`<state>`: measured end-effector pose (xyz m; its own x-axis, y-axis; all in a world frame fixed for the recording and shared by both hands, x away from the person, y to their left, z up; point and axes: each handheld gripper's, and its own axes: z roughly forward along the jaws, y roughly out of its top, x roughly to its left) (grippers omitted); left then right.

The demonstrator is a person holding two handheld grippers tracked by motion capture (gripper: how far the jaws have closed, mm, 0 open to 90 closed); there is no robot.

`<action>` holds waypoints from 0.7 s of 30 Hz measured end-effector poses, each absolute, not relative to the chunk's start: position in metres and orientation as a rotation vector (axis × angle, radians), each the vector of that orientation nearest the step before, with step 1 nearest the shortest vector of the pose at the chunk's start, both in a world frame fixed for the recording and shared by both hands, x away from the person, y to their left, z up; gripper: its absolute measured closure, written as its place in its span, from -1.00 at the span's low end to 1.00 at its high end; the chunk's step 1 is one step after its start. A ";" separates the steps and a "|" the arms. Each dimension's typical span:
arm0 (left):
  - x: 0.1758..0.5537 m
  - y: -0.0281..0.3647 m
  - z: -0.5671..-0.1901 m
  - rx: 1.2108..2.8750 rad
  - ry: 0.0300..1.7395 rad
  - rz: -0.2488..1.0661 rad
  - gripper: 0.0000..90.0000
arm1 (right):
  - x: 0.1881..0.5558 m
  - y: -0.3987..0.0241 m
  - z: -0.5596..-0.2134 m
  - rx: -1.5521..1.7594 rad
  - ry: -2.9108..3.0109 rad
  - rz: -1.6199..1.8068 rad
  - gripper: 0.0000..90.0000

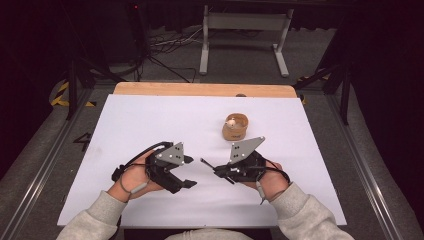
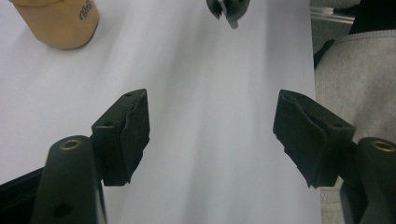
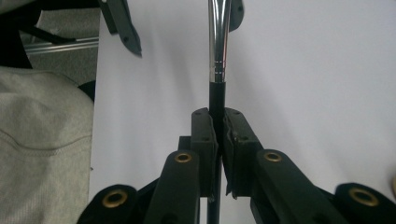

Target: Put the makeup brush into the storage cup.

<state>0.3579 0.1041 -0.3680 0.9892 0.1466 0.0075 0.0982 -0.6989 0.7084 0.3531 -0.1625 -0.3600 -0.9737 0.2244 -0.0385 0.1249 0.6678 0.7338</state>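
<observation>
White tabletop (image 1: 150, 130): right gripper (image 3: 218, 135) clamps thin makeup brush (image 3: 218, 51) by black handle, rigid, light, slick ferrule; left gripper (image 2: 212, 135) open w/ nothing between jaws.

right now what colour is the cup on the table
Tan brown, best in the left gripper view: cup.

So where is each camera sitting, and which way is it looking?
High view: above the person's side, looking forward and down on the white table; both forearms and hands show, with the left gripper, the right gripper and the cup.
Left gripper view: rides the left gripper, looking along its open jaws across the table; a grey sleeve shows.
Right gripper view: rides the right gripper, shut on a stick; a sleeve shows too.
Shared: the high and left gripper views both show the cup.
</observation>
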 end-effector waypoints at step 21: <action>0.359 0.116 -0.404 2.200 0.301 0.035 -0.68 | 0.366 -0.178 -0.333 0.445 2.431 1.510 0.86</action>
<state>0.3585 0.1161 -0.4038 0.9701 0.2283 -0.0826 0.2030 -0.5759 0.7919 0.3658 -0.1779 -0.3335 -0.9236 0.3805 -0.0462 0.1273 0.4184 0.8993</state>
